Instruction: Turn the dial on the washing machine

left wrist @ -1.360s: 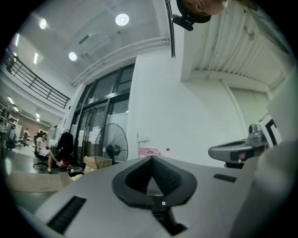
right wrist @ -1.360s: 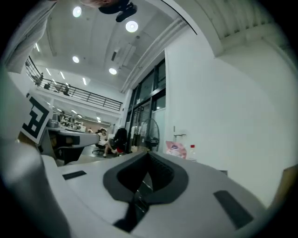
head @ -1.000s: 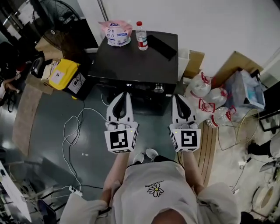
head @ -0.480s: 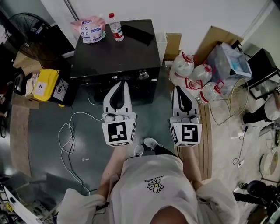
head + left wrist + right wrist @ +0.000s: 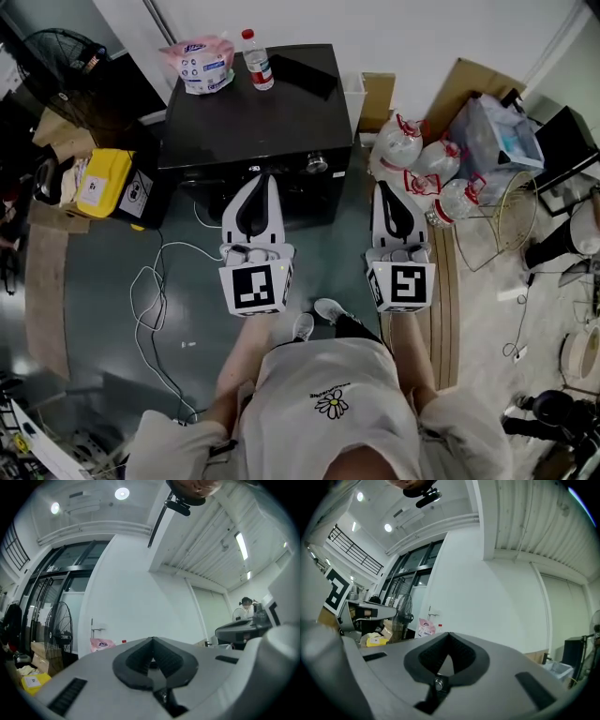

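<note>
- Head view: washing machine (image 5: 253, 122), a black box, stands ahead of the person. Its silver dial (image 5: 316, 164) sits on the front face just under the top edge. The left gripper (image 5: 266, 180) and right gripper (image 5: 384, 189) both point forward at the machine, long axes roughly parallel, each with jaws pressed together and nothing held. The dial lies ahead and between the two tips, right of the left one and left of the right one. The left looks somewhat nearer, so I judge either would have to swing inward and forward.
- Left gripper view: its jaws meet at the tip, empty. A pink pack (image 5: 102, 644) on the machine's top shows beyond; the dial is hidden below the gripper's body.
- Right gripper view: jaws likewise closed on nothing, with no dial visible.
</note>
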`<action>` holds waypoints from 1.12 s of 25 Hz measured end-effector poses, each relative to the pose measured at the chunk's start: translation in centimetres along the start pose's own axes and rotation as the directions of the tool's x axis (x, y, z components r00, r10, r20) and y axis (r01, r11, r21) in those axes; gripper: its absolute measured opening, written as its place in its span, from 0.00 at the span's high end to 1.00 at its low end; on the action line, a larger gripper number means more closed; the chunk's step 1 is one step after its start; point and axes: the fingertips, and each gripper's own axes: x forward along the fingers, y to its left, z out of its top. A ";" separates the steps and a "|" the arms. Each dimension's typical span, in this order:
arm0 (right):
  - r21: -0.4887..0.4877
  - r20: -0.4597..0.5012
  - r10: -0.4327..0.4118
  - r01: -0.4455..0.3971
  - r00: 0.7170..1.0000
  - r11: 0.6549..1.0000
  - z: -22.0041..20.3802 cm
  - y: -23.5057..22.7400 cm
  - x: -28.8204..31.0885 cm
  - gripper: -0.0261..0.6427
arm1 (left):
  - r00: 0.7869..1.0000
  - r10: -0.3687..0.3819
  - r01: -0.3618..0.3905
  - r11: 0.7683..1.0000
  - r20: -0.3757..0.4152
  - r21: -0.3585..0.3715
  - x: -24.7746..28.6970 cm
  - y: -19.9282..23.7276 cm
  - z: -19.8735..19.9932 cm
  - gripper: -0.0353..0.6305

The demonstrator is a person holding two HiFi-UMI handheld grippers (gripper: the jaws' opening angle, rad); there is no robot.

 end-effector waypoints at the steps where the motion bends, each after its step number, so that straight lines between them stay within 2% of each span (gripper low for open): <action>1: -0.001 -0.001 0.007 -0.007 1.000 1.000 0.0 0.2 0.4 0.96 | 1.000 0.002 -0.002 1.000 -0.003 0.010 0.2 0.3 -0.4 0.95; 5: 0.011 -0.004 0.033 -0.033 0.999 0.999 -0.9 0.5 2.6 0.96 | 0.999 0.013 -0.014 1.000 -0.041 -0.011 2.3 0.9 -2.4 0.95; 8: 0.014 -0.001 0.044 -0.044 0.999 0.999 -3.0 1.0 4.8 0.96 | 0.998 0.019 -0.021 0.999 -0.057 -0.030 3.9 1.3 -5.0 0.95; 10: 0.018 -0.001 0.047 -0.047 0.999 0.999 -5.1 1.5 5.9 0.96 | 0.998 0.020 -0.022 0.999 -0.064 -0.029 4.4 1.6 -7.4 0.95; 14: 0.042 -0.006 0.034 -0.033 0.999 0.999 -10.2 1.8 8.2 0.96 | 0.999 0.010 -0.009 1.000 -0.053 0.021 5.9 1.7 -13.0 0.95; 19: 0.060 -0.041 0.026 -0.023 0.999 0.998 -16.5 2.5 8.4 0.96 | 0.995 0.024 -0.028 0.999 -0.100 -0.044 5.8 0.9 -19.9 0.95; 28: 0.054 -0.099 0.050 -0.045 0.994 0.998 -21.8 4.8 7.1 0.96 | 0.988 0.006 -0.014 0.999 -0.152 -0.051 3.7 0.5 -24.7 0.95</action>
